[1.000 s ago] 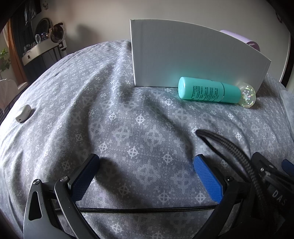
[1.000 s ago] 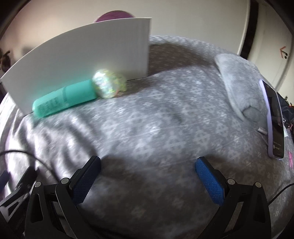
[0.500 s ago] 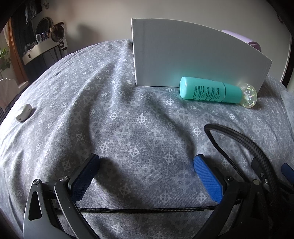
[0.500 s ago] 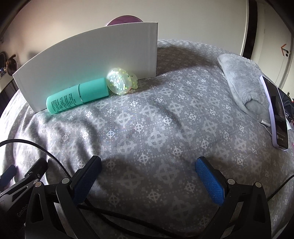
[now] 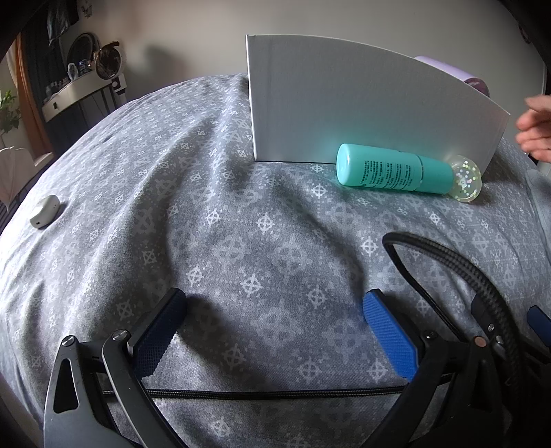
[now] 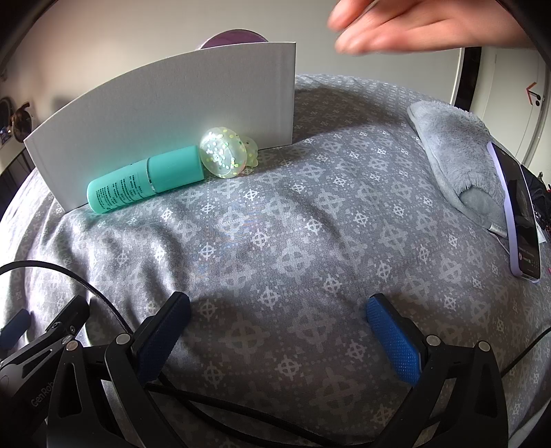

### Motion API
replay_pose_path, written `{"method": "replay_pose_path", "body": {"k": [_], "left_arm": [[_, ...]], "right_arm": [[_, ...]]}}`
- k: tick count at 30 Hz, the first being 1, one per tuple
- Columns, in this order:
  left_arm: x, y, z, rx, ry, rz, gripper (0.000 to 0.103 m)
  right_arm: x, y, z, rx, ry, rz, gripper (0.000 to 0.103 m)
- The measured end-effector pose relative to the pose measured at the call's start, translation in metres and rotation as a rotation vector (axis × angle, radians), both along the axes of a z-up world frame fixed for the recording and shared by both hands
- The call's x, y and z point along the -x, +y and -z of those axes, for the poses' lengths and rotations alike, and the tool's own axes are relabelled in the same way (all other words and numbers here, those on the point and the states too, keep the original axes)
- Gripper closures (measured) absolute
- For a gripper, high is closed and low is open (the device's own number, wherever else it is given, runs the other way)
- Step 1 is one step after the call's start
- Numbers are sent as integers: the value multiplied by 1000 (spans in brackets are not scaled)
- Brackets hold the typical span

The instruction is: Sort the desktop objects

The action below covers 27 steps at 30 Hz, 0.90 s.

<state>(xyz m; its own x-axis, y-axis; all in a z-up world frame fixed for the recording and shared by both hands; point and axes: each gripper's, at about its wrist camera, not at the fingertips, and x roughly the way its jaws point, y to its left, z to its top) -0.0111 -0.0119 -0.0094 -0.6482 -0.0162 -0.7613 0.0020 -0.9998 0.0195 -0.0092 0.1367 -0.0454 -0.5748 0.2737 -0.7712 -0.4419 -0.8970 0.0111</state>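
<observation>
Both grippers idle and spread over the bedspread; a bare hand has entered since half a second ago.

The left gripper [image 5: 273, 325] and right gripper [image 6: 277, 327] rest low over the grey patterned bedspread [image 6: 310, 220], fingers wide apart and holding nothing, as before. The teal bottle [image 5: 392, 170] lies on its side against the foot of the upright white board [image 5: 361, 107], its cap end touching the glitter ball [image 5: 466, 179]; neither has shifted. New: a blurred hand [image 6: 423, 24] hangs above the board's right end, touching nothing visible. A phone [image 6: 520, 217] leans on a grey slipper [image 6: 454, 151] at far right. A small white case [image 5: 44, 211] sits well apart at left.
</observation>
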Motion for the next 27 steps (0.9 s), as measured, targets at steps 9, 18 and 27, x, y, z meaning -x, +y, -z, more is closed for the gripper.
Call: {"method": "replay_pose_path", "body": {"k": [9, 18, 27], "left_arm": [[0, 0, 0, -1, 0, 0, 0], [0, 0, -1, -1, 0, 1, 0], [2, -2, 1, -5, -1, 1, 0]], "right_arm": [[-1, -2, -2, 1, 1, 0, 0], [-1, -1, -2, 1, 2, 0, 0], [-1, -1, -1, 1, -1, -1, 0]]}}
